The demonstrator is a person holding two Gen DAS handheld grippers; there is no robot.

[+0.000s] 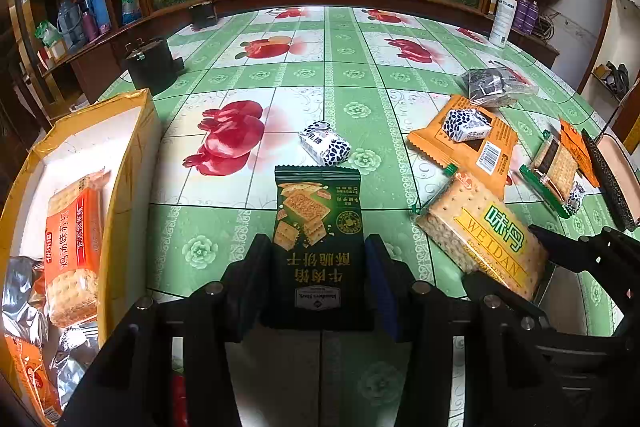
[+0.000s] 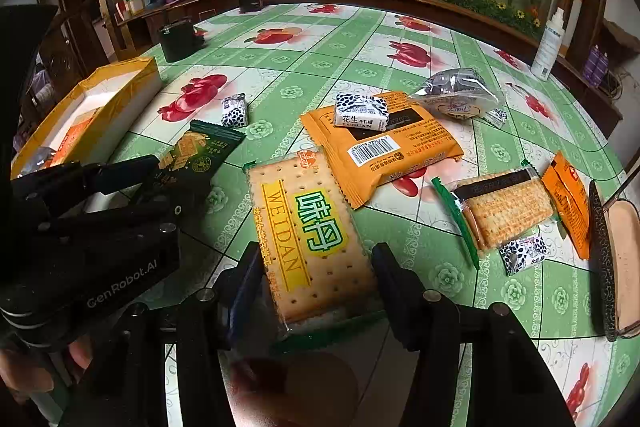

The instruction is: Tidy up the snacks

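Your left tongs (image 1: 320, 259) are clamping a dark green cracker packet (image 1: 318, 223) on the desk (image 1: 352, 75). Your right tongs (image 2: 316, 267) are straddling the WEIDAN cracker pack (image 2: 308, 231); you cannot tell whether the pads are pressing on it. The yellow box (image 1: 132, 147) is sitting at the desk's left edge, holding an orange cracker pack (image 1: 72, 247) and silver foil packets (image 1: 24, 299). An orange packet (image 2: 384, 147) is carrying a black-and-white candy (image 2: 362, 113).
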